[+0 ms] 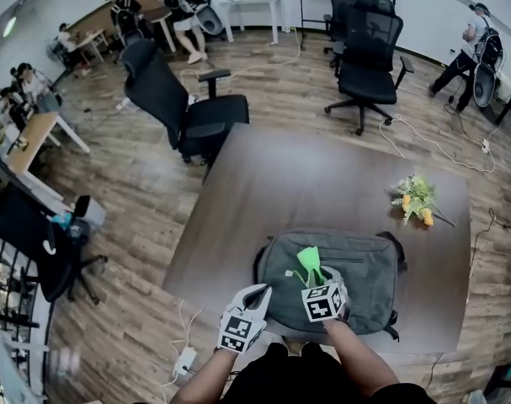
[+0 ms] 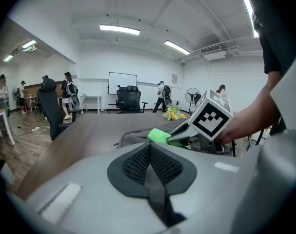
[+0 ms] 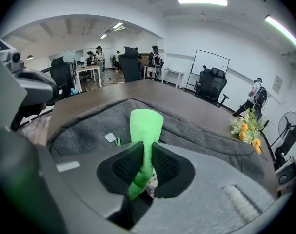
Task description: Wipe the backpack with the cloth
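Backpack (image 1: 364, 269) is lying flat on the table (image 1: 306, 171), right up at the near edge in front of me. Its long side runs left to right across my body, grey face up.

The green cloth (image 3: 146, 125) is pinched in my right gripper (image 3: 147, 152). The jaws are squeezed onto its lower part and the loose end sticks up and forward past the tips. That gripper sits over the near-middle of the pack, so the fabric I need to wipe is straight below and ahead of it, with more to the right than to the left.

My left gripper (image 2: 150, 149) has its jaws pressed together with nothing in them. It hangs off the pack's near left corner, by the table edge.

So the right one is clearly the nearer, and I reckon tipping the cloth down and sweeping sideways along the pack's length is the move. The flowers (image 1: 417, 199) are well off to the far right, out of the way.
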Demonstrator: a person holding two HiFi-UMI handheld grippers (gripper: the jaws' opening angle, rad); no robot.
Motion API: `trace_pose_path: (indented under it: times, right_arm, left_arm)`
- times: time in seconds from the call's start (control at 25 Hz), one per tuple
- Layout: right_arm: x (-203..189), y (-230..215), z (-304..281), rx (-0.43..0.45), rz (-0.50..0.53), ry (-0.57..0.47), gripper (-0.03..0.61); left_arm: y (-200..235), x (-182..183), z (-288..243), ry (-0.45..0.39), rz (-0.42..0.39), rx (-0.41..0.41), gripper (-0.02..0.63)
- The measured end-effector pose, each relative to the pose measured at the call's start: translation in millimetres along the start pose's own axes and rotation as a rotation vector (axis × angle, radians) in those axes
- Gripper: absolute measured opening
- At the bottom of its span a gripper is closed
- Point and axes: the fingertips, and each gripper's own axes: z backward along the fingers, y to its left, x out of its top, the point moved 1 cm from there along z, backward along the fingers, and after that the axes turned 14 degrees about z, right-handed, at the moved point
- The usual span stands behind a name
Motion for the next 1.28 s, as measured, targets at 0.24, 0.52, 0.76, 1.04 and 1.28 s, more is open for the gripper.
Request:
trace_pose_path:
  times: [0.24,0.52,0.76,1.04,1.28]
  right_arm:
    - [-14.6,-18.4,11.0,-0.055,-0.013,0.022,0.058]
    - [-31.6,-41.0,20.4,-0.104,-0.034,0.057,0.058]
    - [-51.5,-60.2,33.0,-0.148,-0.042,0.118,0.058]
    - [-75.5,-79.9,52.6,-0.22,-0.088,0.155,0.058]
    - [-88.8,-101.1,70.1,-0.283,-0.12,0.163,0.058]
  left_arm:
    - [-10.2,-1.1,-5.9,0.019,0.009,-0.032,0.018]
    - [-21.2,-1.7,-16.4,0.026,0.001,-0.082,0.018]
    - [-39.8,3.6,-29.6,0.028,-0.019,-0.145,0.018]
    - [-53.9,2.4,-40.7,0.041,-0.037,-0.193,0.018]
    - [-63.2,1.7,-48.7,0.037,-0.043,-0.222,0.018]
